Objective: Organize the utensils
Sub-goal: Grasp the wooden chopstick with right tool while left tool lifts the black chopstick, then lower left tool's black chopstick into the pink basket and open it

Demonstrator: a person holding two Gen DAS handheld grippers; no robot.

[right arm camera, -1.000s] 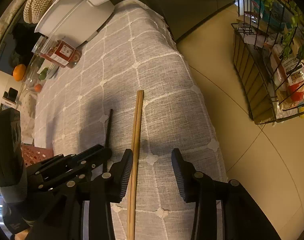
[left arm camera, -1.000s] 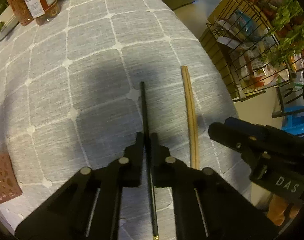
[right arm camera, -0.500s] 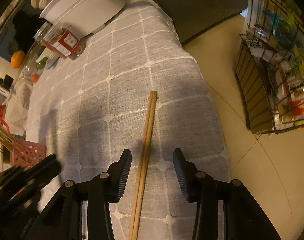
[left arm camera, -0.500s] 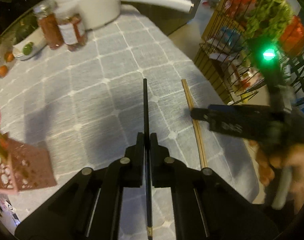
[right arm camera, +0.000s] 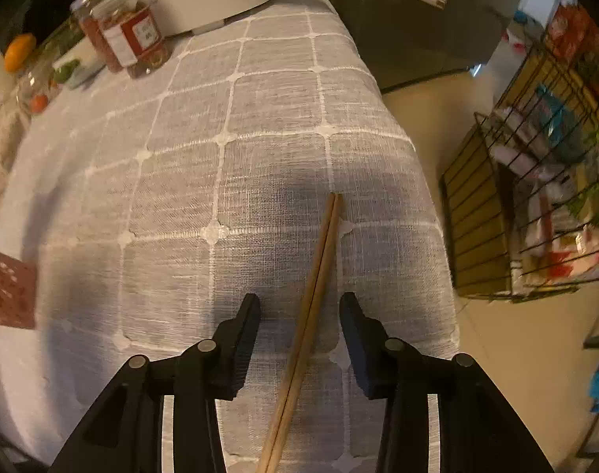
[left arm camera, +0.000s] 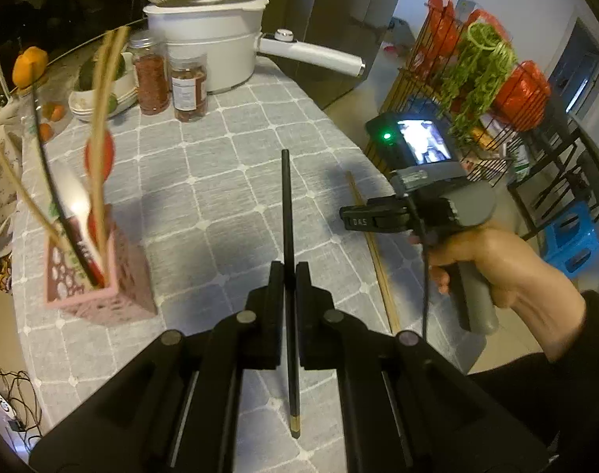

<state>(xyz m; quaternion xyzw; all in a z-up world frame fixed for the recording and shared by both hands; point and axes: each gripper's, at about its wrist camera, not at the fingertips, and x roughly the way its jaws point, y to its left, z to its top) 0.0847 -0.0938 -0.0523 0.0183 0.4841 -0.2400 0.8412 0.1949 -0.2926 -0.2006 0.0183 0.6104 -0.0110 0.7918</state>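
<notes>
My left gripper (left arm camera: 289, 272) is shut on a black chopstick (left arm camera: 287, 213) and holds it lifted above the grey checked tablecloth. A pink perforated utensil holder (left arm camera: 98, 287) with several wooden and black utensils stands to its left; its corner shows in the right wrist view (right arm camera: 8, 291). My right gripper (right arm camera: 299, 307) is open, its jaws on either side of a pair of wooden chopsticks (right arm camera: 311, 311) lying on the cloth near the table's right edge. The right gripper also shows in the left wrist view (left arm camera: 354, 220), above the wooden chopsticks (left arm camera: 372, 244).
A white pot (left arm camera: 205, 39) with a long handle, two spice jars (left arm camera: 169, 79) and bowls of fruit (left arm camera: 102, 94) stand at the far end. A wire rack (left arm camera: 477, 90) with bags and greens stands on the floor right of the table edge (right arm camera: 437, 236).
My left gripper has lifted the black chopstick off the cloth and pulled back, bringing the pink holder into view. My right gripper has moved so the wooden chopsticks lie between its open jaws.
</notes>
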